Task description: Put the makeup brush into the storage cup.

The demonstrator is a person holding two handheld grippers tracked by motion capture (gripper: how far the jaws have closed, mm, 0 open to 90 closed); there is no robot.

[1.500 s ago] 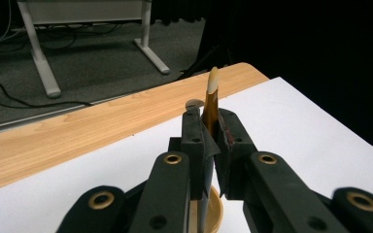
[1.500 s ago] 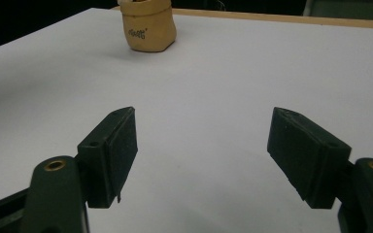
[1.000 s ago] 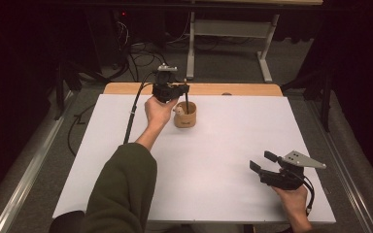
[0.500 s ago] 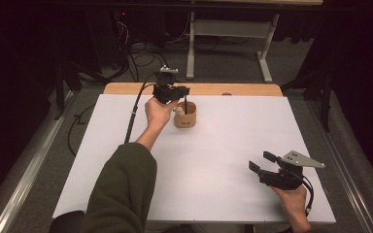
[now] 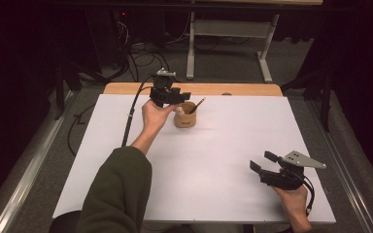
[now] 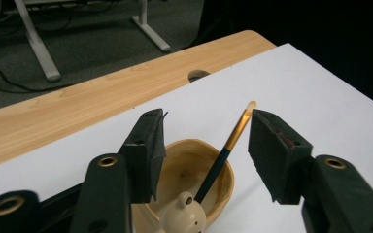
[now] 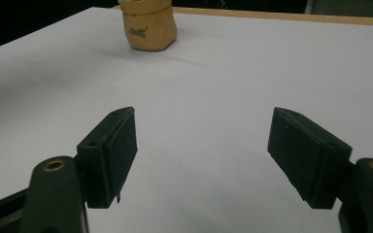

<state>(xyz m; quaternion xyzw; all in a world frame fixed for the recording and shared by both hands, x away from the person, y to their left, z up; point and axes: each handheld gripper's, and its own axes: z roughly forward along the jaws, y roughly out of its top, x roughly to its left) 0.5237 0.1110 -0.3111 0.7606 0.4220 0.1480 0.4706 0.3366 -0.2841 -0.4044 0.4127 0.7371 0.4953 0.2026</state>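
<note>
Small illegible print on cup point(image 7: 147, 24)

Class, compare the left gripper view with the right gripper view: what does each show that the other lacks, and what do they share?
Left gripper view: inside the cup, a brush leaning between the fingers of the left gripper, which have just been opening. Right gripper view: the cup's printed outer wall, and the right gripper open over the white sheet. Shared: cup, sheet, wooden table edge.

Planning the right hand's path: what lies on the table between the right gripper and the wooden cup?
Nothing: the right gripper view shows only bare white table between the open right gripper and the wooden cup.
</note>
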